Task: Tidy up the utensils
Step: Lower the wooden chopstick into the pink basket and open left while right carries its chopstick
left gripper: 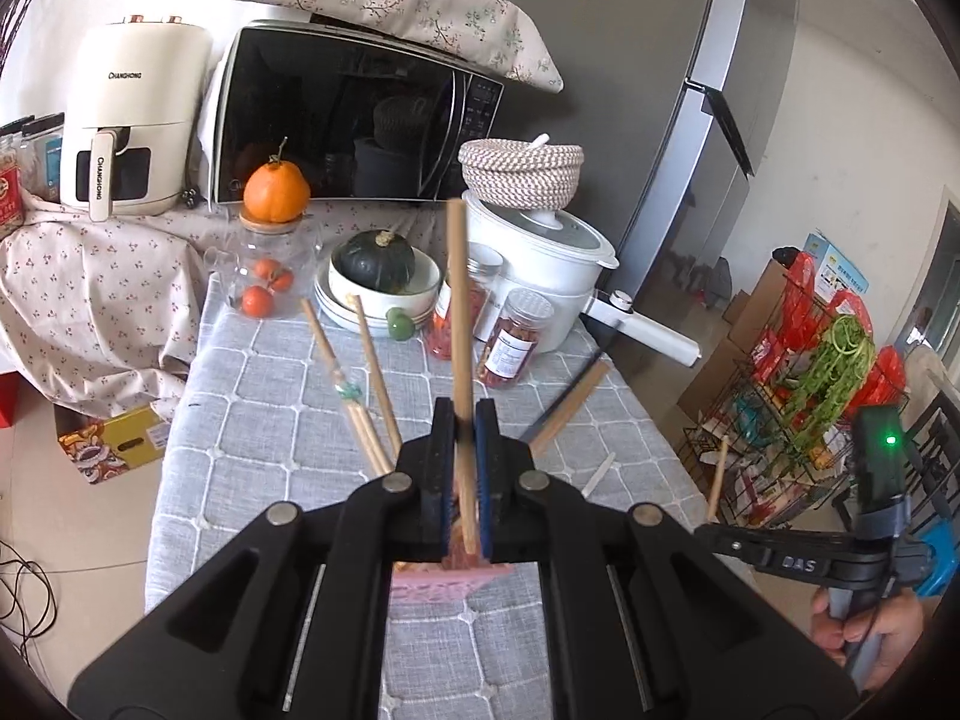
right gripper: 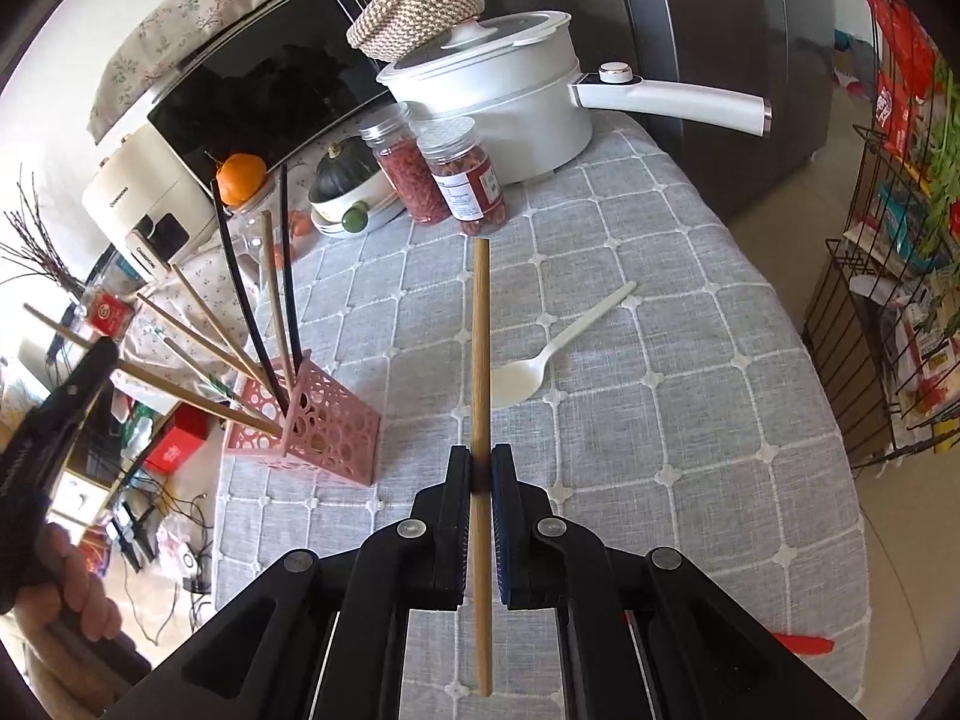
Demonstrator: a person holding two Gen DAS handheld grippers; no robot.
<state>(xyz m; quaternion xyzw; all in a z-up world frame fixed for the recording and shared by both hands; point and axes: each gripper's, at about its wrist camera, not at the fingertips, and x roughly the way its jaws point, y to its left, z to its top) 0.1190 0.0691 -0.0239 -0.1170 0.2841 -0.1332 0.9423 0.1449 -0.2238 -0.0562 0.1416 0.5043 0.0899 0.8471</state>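
Two grippers each held one wooden chopstick. The left gripper [left gripper: 463,420] had its jaws closed tight on a chopstick [left gripper: 457,300] that pointed toward twelve o'clock, its lower end reaching down to the pink holder [left gripper: 450,585] directly beneath the jaws. The right gripper [right gripper: 480,468] was likewise clamped narrow on a second chopstick [right gripper: 480,360], gripped near mid-length and carried above the grey checked tablecloth [right gripper: 690,420], well apart from the holder. In the right wrist view that perforated pink holder [right gripper: 330,432] stood at about nine o'clock from the gripper, already stocked with several wooden and black chopsticks fanning out to the upper left. A white plastic spoon [right gripper: 540,360] lay loose on the cloth at about one o'clock, just beside the held stick.

The step in hand looked like dropping sticks into the holder, the left one nearly seated. Next, the left jaws would need to part and let go, then the right stick had to swing toward nine o'clock, tip upright and go in. The spoon remained to be collected.
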